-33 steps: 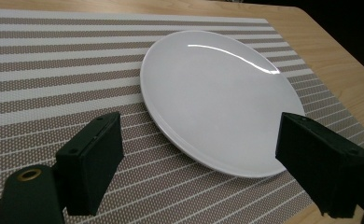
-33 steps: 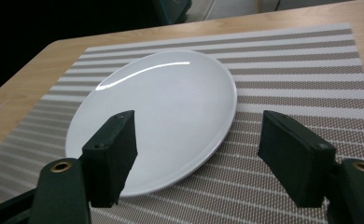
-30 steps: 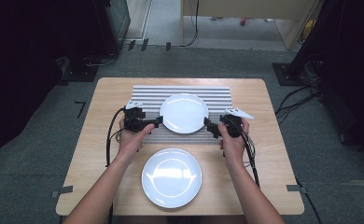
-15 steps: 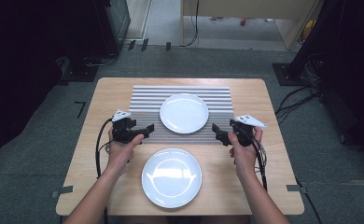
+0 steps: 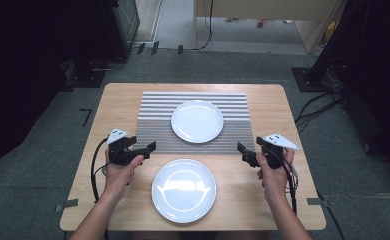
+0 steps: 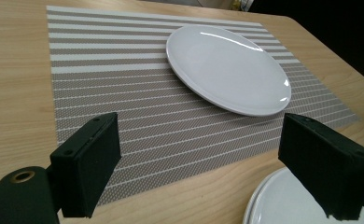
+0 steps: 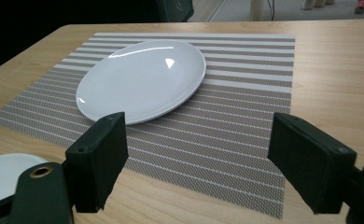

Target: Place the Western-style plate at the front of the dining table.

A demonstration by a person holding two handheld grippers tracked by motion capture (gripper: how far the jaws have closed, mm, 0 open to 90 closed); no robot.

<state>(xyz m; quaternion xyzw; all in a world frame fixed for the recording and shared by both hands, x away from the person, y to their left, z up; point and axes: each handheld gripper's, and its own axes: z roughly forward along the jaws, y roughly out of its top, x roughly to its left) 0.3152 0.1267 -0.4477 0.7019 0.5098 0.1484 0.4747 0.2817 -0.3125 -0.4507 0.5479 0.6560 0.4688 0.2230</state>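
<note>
The left gripper [image 5: 150, 147] is held above the wooden table [image 5: 118, 100], just beside the left near corner of the striped placemat [image 5: 153, 112], and its jaws stand wide apart with nothing between them. The right gripper [image 5: 242, 150] is held at the opposite side, near the right near corner of the placemat, also wide and empty. Each one is carried by a hand: the left hand [image 5: 118, 170] and the right hand [image 5: 273, 172] come in from the near edge.

There are two white plates. The far plate [image 5: 197, 121] lies on the placemat, a little toward its near edge. The near plate [image 5: 184, 190] lies on the bare wood, between the two forearms, just beside the near edge of the placemat but apart from it.

In the left gripper view, the far plate [image 6: 227, 65] is ahead of the jaws and the rim of the near plate [image 6: 273, 205] shows low at the right. In the right gripper view, the far plate [image 7: 143, 79] is ahead and a part of the near plate [image 7: 5, 175] shows low at the left. Nothing stands between the grippers and the plates.

One black cable [image 5: 94, 170] trails from the left gripper over the table.
</note>
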